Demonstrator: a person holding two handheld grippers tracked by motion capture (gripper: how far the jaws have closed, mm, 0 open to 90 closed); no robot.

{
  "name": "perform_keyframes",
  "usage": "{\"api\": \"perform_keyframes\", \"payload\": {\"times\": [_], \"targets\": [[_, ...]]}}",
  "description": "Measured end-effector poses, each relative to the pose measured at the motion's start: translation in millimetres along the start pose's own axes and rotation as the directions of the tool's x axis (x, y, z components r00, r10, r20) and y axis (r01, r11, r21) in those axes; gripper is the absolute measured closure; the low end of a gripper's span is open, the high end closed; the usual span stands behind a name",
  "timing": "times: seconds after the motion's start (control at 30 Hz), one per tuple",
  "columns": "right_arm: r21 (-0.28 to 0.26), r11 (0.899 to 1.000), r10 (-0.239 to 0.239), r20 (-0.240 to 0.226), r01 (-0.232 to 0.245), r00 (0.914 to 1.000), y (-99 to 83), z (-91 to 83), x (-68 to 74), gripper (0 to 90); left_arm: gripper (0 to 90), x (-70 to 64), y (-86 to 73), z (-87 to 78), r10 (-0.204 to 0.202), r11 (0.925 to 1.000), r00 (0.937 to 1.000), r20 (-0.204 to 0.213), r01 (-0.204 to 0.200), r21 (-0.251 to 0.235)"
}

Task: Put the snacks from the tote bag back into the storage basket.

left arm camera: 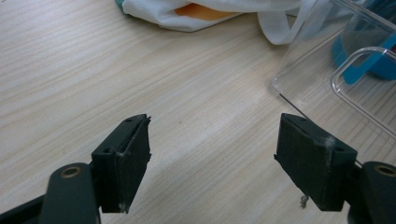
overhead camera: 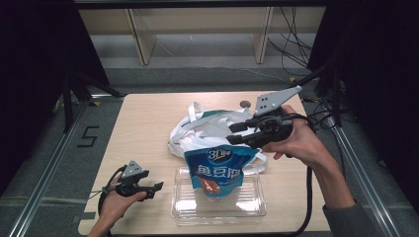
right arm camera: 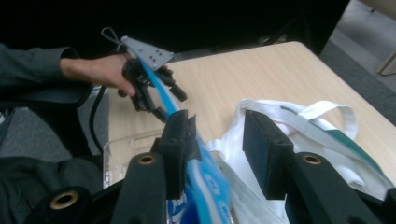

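A blue snack pouch (overhead camera: 217, 173) stands upright with its bottom in a clear plastic tray (overhead camera: 257, 207) near the table's front edge. Behind it lies a crumpled white tote bag (overhead camera: 207, 131). My right gripper (overhead camera: 231, 134) hovers over the bag, just above the pouch's top. In the right gripper view its jaws (right arm camera: 215, 126) are open, and the pouch's (right arm camera: 210, 186) top edge rests against the inner face of one jaw. My left gripper (overhead camera: 157, 190) is held low and open, left of the tray (left arm camera: 322, 70), with nothing between its jaws (left arm camera: 212, 140).
A small round grey object (overhead camera: 244, 103) lies near the table's far edge. Bare wood (overhead camera: 143, 128) spreads over the left half of the table. Something orange (left arm camera: 201, 11) shows inside the bag. Metal rails and black curtains flank the table.
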State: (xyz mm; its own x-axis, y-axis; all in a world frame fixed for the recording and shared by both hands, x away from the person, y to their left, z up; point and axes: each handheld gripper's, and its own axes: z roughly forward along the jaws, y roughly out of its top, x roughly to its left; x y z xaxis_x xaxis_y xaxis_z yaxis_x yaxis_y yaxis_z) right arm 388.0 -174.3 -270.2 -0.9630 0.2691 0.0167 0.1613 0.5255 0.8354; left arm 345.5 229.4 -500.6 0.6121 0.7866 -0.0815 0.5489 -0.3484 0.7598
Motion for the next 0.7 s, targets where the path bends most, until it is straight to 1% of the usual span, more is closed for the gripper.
{"api": "perform_keyframes", "payload": {"times": [0.03,0.07,0.1,0.13,0.17,0.2,0.23,0.27,0.3,0.33,0.37,0.4,0.43,0.47,0.5,0.53,0.57,0.6,0.63,0.67,0.7], "targets": [[-0.005,1.0,0.016,0.004,-0.016,0.9999,-0.9,-2.4,-1.2,59.1,25.3,0.0,0.0,0.0,0.0,1.0,1.0,0.0,0.0,0.0],[-0.017,1.0,0.02,0.019,-0.02,0.9996,-2.0,-4.8,-3.3,57.8,25.3,-0.1,-0.3,0.2,-0.008,1.0,1.0,0.004,0.008,-0.003],[-0.028,0.999,0.027,0.031,-0.026,0.9992,-3.1,-7.5,-5.5,57.4,25.3,0.6,-0.1,-1.0,0.007,0.9999,1.0,0.002,-0.007,0.007],[-0.029,0.999,0.036,0.046,-0.035,0.9983,-4.3,-10.6,-7.2,56.8,25.3,0.5,0.1,-0.4,0.005,1.0,1.0,0.003,-0.005,-0.005],[-0.041,0.999,0.035,0.064,-0.033,0.9973,-5.9,-12.2,-9.3,56.3,25.3,1.8,0.2,-1.7,0.026,0.9996,0.9996,0.007,-0.026,0.01],[-0.039,0.998,0.045,0.088,-0.042,0.9951,-7.6,-15.0,-10.9,55.3,25.3,1.3,-0.1,-1.1,0.018,0.9998,0.9998,0.006,-0.018,0.004],[-0.034,0.998,0.054,0.099,-0.051,0.9936,-9.3,-17.3,-13.4,54.9,25.3,1.3,-0.1,-1.1,0.018,0.9998,0.9998,0.006,-0.018,0.004],[-0.033,0.998,0.061,0.119,-0.058,0.991,-11.1,-20.0,-15.4,54.9,25.3,0.4,-0.2,-0.1,0.002,1.0,1.0,0.0,-0.002,-0.005],[-0.037,0.997,0.074,0.134,-0.069,0.9883,-13.3,-21.5,-16.9,54.9,25.3,0.4,-0.2,-0.1,0.002,1.0,1.0,0.0,-0.002,-0.005],[-0.044,0.997,0.072,0.143,-0.067,0.9871,-15.4,-23.4,-19.1,54.8,25.3,1.0,0.2,-1.8,0.018,0.9998,0.9998,0.005,-0.018,0.01],[-0.052,0.996,0.077,0.156,-0.069,0.9848,-17.6,-24.4,-20.5,54.1,25.3,1.5,0.0,-1.2,0.024,0.9997,0.9997,0.008,-0.024,0.005],[-0.036,0.995,0.095,0.153,-0.09,0.9837,-19.5,-26.6,-21.2,53.7,25.3,0.3,-0.2,-0.2,0.004,1.0,1.0,0.005,-0.004,-0.005],[-0.046,0.996,0.087,0.174,-0.08,0.9809,-21.8,-27.7,-23.3,53.6,25.3,0.2,-0.1,-0.3,0.0,1.0,1.0,-0.003,0.0,0.0],[-0.04,0.993,0.114,0.175,-0.109,0.9779,-24.2,-28.1,-22.8,53.2,25.3,-0.1,-0.1,0.0,-0.009,1.0,1.0,0.001,0.009,-0.004],[-0.04,0.993,0.114,0.175,-0.109,0.9779,-24.2,-28.1,-22.8,53.2,25.3,-0.1,-0.1,0.0,-0.009,1.0,1.0,0.001,0.009,-0.004],[-0.03,0.993,0.117,0.197,-0.113,0.9735,-28.9,-28.5,-24.1,52.2,25.3,1.6,0.1,-1.4,0.024,0.9997,0.9997,0.006,-0.024,0.007],[-0.03,0.993,0.117,0.197,-0.113,0.9735,-28.9,-28.5,-24.1,52.2,25.3,1.6,0.1,-1.4,0.024,0.9997,0.9997,0.006,-0.024,0.007],[-0.045,0.993,0.115,0.221,-0.107,0.9685,-34.2,-28.3,-26.5,51.3,25.3,1.2,0.0,-1.3,0.016,0.9999,0.9999,0.006,-0.016,0.005],[-0.042,0.994,0.11,0.224,-0.103,0.9684,-36.8,-28.9,-27.9,50.6,25.3,1.5,0.1,-1.6,0.022,0.9997,0.9997,0.007,-0.022,0.007],[-0.039,0.993,0.119,0.228,-0.113,0.9664,-39.4,-29.9,-28.5,50.5,25.3,1.6,0.1,-1.6,0.023,0.9997,0.9997,0.006,-0.023,0.007],[-0.039,0.993,0.119,0.228,-0.113,0.9664,-39.4,-29.9,-28.5,50.5,25.3,1.6,0.1,-1.6,0.023,0.9997,0.9997,0.006,-0.023,0.007]]}}
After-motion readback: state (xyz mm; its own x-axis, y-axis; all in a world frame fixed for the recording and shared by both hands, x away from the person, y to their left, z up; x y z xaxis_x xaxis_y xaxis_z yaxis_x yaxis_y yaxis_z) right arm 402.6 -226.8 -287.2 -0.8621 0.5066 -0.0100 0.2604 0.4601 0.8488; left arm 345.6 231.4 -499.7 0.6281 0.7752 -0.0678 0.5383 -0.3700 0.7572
